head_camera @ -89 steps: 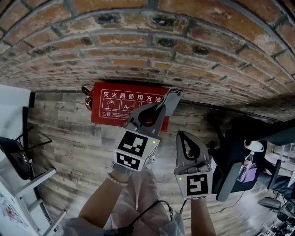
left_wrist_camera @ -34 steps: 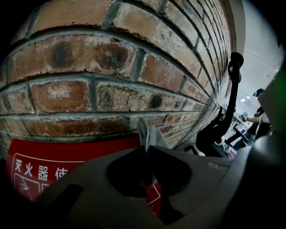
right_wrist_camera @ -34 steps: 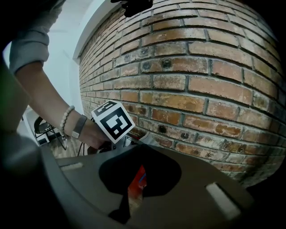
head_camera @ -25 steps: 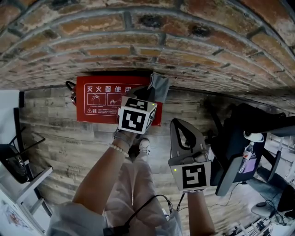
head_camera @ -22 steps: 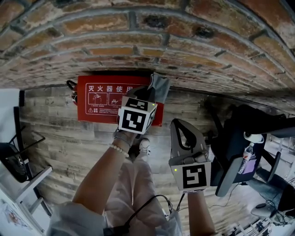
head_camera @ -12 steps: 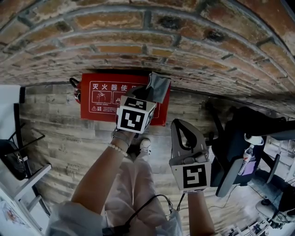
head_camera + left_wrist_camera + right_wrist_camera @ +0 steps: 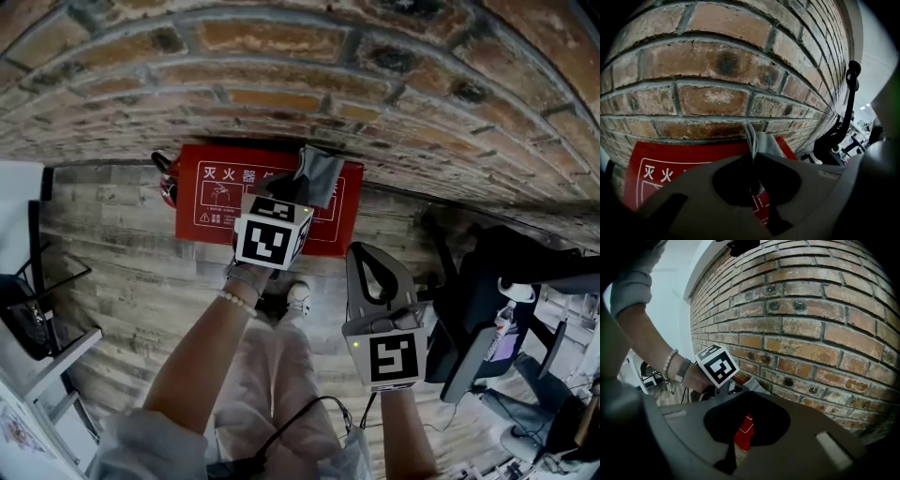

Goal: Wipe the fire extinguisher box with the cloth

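Note:
A red fire extinguisher box (image 7: 216,192) with white print lies at the foot of the brick wall (image 7: 281,75). My left gripper (image 7: 302,187) is shut on a grey cloth (image 7: 319,175), which rests on the box's top face near its right end. In the left gripper view the cloth (image 7: 762,140) sticks out past the closed left gripper (image 7: 752,157), over the red box (image 7: 670,164). My right gripper (image 7: 367,255) hangs shut and holds nothing, to the right of the box. In the right gripper view the right gripper (image 7: 746,392) points at the wall, with the red box (image 7: 743,434) visible below.
A black office chair (image 7: 478,309) with a bottle (image 7: 502,342) stands at the right. White furniture (image 7: 19,216) and a black frame (image 7: 23,319) are at the left. A black extinguisher handle (image 7: 167,178) pokes out by the box's left end. The person's shoe (image 7: 298,295) rests on the wooden floor (image 7: 122,281).
The left gripper with the cloth has slid a little leftward along the box, from its right corner inward. The right gripper has stayed where it was.

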`<action>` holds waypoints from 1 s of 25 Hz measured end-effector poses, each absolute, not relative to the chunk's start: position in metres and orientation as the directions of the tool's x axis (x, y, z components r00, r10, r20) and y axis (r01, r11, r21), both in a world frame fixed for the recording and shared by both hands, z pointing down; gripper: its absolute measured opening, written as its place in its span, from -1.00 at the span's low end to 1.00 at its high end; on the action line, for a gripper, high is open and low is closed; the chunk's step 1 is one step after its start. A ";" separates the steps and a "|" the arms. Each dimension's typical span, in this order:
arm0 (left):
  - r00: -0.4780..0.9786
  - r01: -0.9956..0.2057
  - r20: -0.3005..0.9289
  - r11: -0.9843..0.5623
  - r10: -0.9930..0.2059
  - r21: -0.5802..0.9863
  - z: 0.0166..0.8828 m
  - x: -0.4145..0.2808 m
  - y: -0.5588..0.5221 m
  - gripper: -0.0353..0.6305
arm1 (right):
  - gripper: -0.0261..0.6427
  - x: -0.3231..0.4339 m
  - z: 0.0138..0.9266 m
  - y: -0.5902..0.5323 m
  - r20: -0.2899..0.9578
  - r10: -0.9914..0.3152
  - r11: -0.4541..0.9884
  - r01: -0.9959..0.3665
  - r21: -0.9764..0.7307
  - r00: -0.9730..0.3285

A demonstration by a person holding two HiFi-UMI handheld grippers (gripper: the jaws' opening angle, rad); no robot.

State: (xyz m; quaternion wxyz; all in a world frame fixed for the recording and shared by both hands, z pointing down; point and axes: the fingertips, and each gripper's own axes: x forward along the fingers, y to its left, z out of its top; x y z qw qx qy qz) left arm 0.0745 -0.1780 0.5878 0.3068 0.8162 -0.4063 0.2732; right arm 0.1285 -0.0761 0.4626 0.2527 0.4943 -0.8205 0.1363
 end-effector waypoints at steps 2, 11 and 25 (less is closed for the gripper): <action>0.516 -0.834 0.695 -0.477 -0.500 0.277 0.588 0.067 -0.179 -0.87 | -0.90 0.123 0.462 -0.078 0.549 -0.741 0.477 -0.878 0.027 -0.386; 0.493 -0.854 0.695 -0.446 -0.523 0.270 0.588 0.029 -0.185 -0.87 | -0.90 0.095 0.464 -0.082 0.558 -0.728 0.498 -0.867 0.030 -0.399; 0.435 -0.888 0.707 -0.399 -0.558 0.231 0.587 -0.039 -0.190 -0.87 | -0.90 0.050 0.466 -0.084 0.563 -0.706 0.536 -0.844 0.029 -0.429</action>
